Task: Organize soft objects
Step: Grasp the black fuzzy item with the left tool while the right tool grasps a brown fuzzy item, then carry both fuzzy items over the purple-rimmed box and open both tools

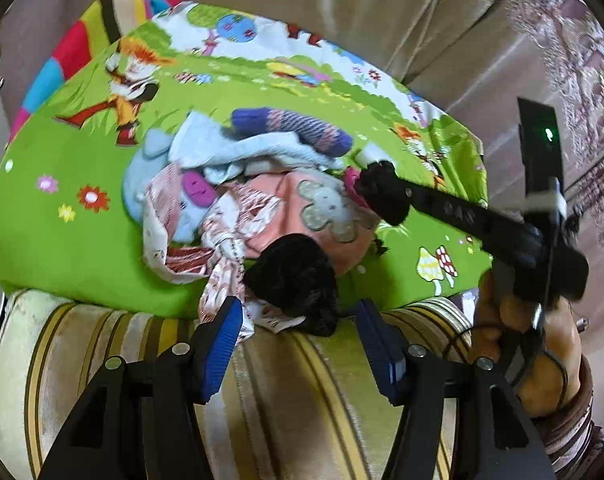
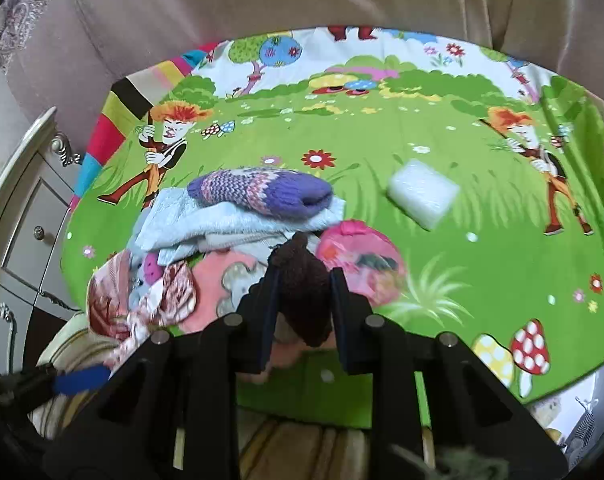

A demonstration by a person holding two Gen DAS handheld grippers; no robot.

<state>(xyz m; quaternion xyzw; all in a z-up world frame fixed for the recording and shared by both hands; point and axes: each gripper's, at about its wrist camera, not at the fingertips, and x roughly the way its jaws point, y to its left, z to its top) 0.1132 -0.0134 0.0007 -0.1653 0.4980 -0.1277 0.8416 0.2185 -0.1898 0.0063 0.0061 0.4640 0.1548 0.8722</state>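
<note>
The green cartoon sheet (image 2: pixel 382 208) carries one heap of soft things (image 1: pixel 237 196), blue towel (image 2: pixel 221 224) under a purple knitted sock (image 2: pixel 261 192), pink clothes at the front, so the gathering looks mostly done. A white sponge (image 2: pixel 422 198) lies well apart; no basket or box shows. The right gripper (image 2: pixel 304 312) pinches a brown knitted piece (image 2: pixel 304 288) at the heap's near edge; the left gripper (image 1: pixel 297 344) stands spread, gripping nothing.

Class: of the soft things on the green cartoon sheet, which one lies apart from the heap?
The white sponge-like block. It sits alone on the green sheet, while the purple knitted item and the other clothes are heaped together.
</note>
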